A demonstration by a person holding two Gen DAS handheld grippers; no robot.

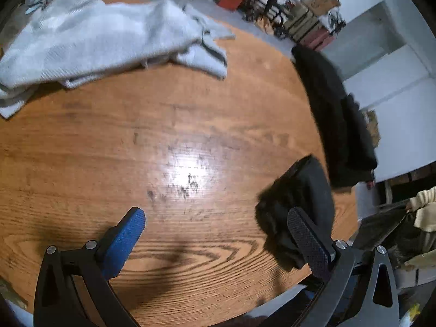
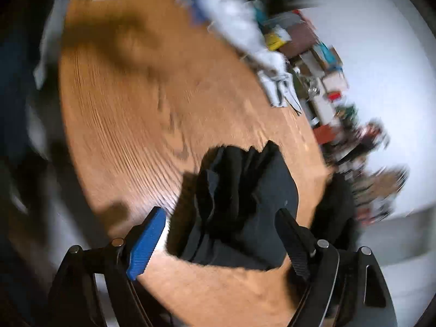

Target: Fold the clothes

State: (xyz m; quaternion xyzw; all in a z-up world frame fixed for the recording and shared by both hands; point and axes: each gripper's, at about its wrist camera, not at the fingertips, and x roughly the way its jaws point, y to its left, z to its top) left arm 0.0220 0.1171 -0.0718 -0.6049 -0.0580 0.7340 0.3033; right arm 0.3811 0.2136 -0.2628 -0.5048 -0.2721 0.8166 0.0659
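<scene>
On the wooden counter (image 1: 81, 147), the right wrist view is smeared by blur, so cloth edges are hard to read. Two dark garments show: a folded black bundle (image 2: 239, 207) near the right edge and a black piece (image 1: 335, 109) draped lengthwise over it. One grey garment (image 1: 103, 38) sprawls far left. The left hand-held gripper (image 1: 218, 234) and the right hand-held gripper (image 2: 220, 231) are both released, jaws wide, the bundle lying between the right one's fingers.

A round wooden table (image 1: 190, 125) with a strong grain carries three pieces of clothing. A crumpled pale grey garment (image 1: 103, 41) sprawls along its far edge. A long black garment (image 1: 335, 114) drapes over the right edge. A smaller folded black garment (image 1: 299, 199) lies near the front right edge, apart from the others.
</scene>
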